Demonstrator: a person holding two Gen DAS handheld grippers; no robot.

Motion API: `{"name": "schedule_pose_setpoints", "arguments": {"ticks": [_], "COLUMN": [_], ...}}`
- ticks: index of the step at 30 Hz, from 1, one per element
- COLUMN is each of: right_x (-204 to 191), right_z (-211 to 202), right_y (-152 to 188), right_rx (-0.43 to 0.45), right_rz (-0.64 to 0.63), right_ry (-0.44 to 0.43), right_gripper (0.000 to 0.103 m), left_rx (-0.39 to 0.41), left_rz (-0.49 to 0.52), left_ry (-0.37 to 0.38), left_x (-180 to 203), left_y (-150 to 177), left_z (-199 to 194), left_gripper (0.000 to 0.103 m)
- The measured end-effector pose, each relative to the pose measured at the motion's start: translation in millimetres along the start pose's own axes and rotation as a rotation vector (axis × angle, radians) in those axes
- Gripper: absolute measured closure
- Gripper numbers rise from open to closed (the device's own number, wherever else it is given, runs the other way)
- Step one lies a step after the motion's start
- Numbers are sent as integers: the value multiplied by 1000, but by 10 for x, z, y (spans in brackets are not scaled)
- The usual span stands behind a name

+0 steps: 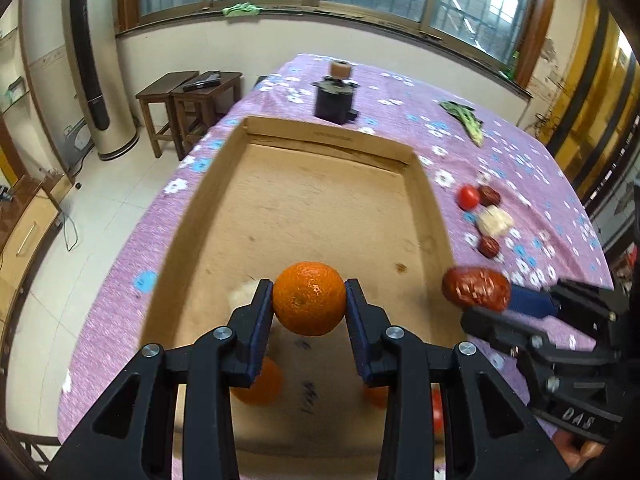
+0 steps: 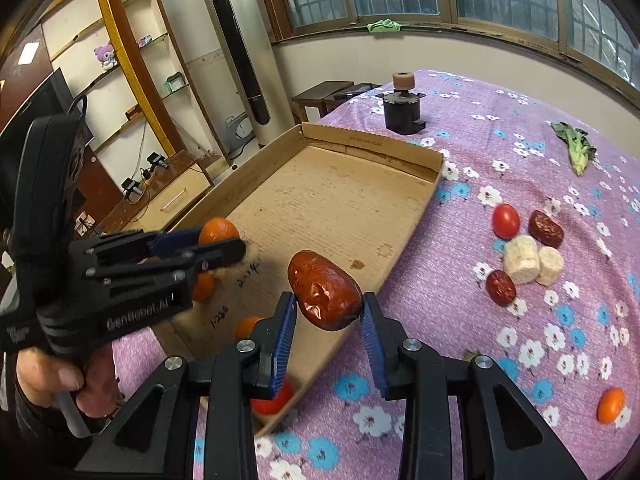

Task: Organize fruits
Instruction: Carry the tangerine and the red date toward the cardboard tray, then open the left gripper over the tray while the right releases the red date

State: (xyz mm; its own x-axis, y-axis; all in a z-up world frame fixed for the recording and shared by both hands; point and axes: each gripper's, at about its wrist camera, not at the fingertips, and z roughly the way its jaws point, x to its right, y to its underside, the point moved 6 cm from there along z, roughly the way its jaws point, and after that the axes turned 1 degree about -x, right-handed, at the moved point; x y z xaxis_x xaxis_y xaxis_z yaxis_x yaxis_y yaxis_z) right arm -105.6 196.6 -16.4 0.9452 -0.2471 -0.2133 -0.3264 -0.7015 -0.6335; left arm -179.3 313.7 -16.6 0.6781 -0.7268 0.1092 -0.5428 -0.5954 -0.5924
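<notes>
My left gripper [image 1: 309, 299] is shut on an orange mandarin [image 1: 309, 298], held above the near part of a shallow cardboard tray [image 1: 320, 136]. My right gripper [image 2: 328, 312] is shut on a large red date [image 2: 324, 290], over the tray's right wall [image 2: 412, 232]. In the left wrist view the same date [image 1: 476, 289] hangs at the right. The right wrist view shows the left gripper [image 2: 224, 246] with its mandarin [image 2: 218, 230] at the left. More mandarins [image 1: 258, 386] and a red tomato [image 2: 274, 398] lie in the tray's near end, partly hidden by fingers.
On the purple flowered cloth [image 2: 520, 360] right of the tray lie a tomato [image 2: 505, 221], two small dates [image 2: 545, 229], two white puffed pieces [image 2: 520, 258], an orange fruit [image 2: 611, 405] and a leafy green [image 2: 576, 148]. A dark cylinder device [image 2: 402, 114] stands beyond the tray.
</notes>
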Motion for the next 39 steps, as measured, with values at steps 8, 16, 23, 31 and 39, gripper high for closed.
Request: {"name": "schedule_pose_setpoints", "arguments": {"ticks": [8, 16, 23, 31, 39], "right_x": [-172, -290, -324, -349, -205], "right_z": [356, 635, 644, 568, 244], "right_y": [-51, 21, 49, 57, 116], "right_rx": [-54, -112, -116, -107, -59], "right_rz": [-24, -59, -82, -88, -43], "right_ry": [-21, -24, -14, -28, -31], "right_gripper": [69, 69, 69, 53, 54], "left_rx": [-53, -89, -113, -155, -92], "left_rz": [-39, -11, 33, 23, 0], "left_ry": [-31, -36, -90, -111, -98], "left_x": [-193, -106, -67, -111, -49], "left_y": [-132, -159, -144, -99, -48], "left_z": [273, 414, 525, 530, 225], "left_gripper": [70, 70, 70, 53, 52]}}
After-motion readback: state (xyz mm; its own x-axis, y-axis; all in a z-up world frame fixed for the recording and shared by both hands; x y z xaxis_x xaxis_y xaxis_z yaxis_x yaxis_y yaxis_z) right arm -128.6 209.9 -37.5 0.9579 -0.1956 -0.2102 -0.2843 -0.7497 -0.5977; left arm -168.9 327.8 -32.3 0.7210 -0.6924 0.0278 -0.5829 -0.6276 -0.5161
